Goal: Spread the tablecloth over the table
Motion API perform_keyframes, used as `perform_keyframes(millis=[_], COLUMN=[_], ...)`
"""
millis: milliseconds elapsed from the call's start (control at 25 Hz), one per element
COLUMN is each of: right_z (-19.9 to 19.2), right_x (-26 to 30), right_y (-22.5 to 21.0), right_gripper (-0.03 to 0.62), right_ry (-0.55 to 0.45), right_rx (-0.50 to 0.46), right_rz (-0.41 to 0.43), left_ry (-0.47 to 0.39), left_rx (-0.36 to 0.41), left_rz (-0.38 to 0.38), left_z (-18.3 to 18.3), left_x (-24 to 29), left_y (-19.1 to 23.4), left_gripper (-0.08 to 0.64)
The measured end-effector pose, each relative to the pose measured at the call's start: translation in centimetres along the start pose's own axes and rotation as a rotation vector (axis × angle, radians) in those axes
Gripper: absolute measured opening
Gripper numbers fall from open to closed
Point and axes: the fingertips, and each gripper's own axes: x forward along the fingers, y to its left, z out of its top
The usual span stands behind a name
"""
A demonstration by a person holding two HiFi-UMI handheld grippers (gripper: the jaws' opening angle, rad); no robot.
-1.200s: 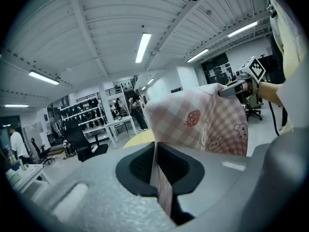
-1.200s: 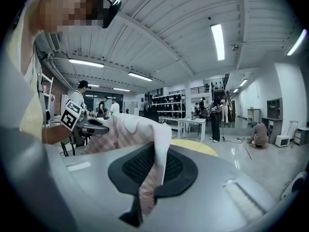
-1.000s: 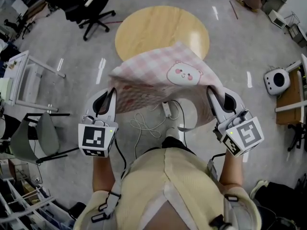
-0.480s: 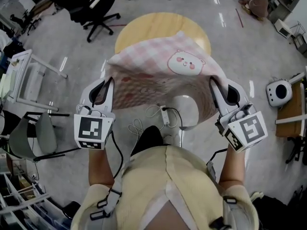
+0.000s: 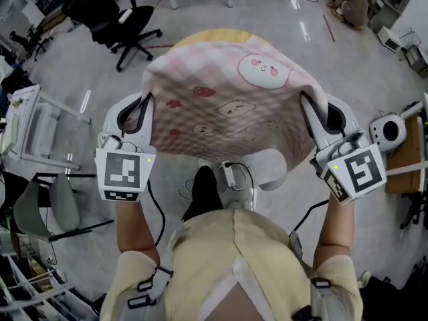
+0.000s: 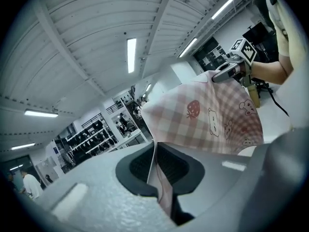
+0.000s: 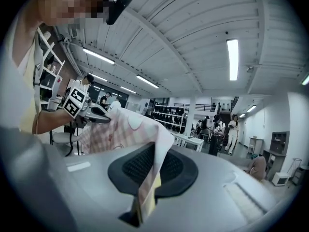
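Note:
A pink checked tablecloth point(image 5: 227, 102) with bear and strawberry prints hangs stretched in the air between my two grippers. My left gripper point(image 5: 145, 105) is shut on its left corner, and the cloth point(image 6: 212, 120) runs down between the jaws in the left gripper view. My right gripper point(image 5: 309, 107) is shut on the right corner, where the cloth point(image 7: 123, 134) folds into the jaws. The round wooden table point(image 5: 200, 39) lies beyond and below the cloth, mostly hidden by it. Both grippers point upward, toward the ceiling.
A black office chair point(image 5: 127, 22) stands left of the table. A white frame table point(image 5: 37, 122) sits at the far left, a small white device point(image 5: 386, 129) on the floor at right. Cables point(image 5: 231, 172) lie by the person's feet. People stand far off in the hall.
Both grippers have risen and tilted upward, carrying the cloth forward. It now covers nearly all of the round table in the head view.

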Motion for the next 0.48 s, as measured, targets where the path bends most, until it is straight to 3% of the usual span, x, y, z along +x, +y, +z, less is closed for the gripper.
perform_keyframes(millis=[240,480], right_z=[-2.0,2.5], right_x=[1.8,10.2], right_y=[0.0,-9.0], right_gripper=[0.015,0.017], right_ry=[-0.002,0.033], right_rx=[-0.082,-0.067], right_rz=[-0.066,-0.139], left_ry=[-0.036,-0.046], left_rx=[0.055,0.071], left_rz=[0.000,-0.108], left_z=[-2.5,1.9], left_x=[2.8,13.1], left_y=[-0.4,6.4], left_gripper=[0.006,0.009])
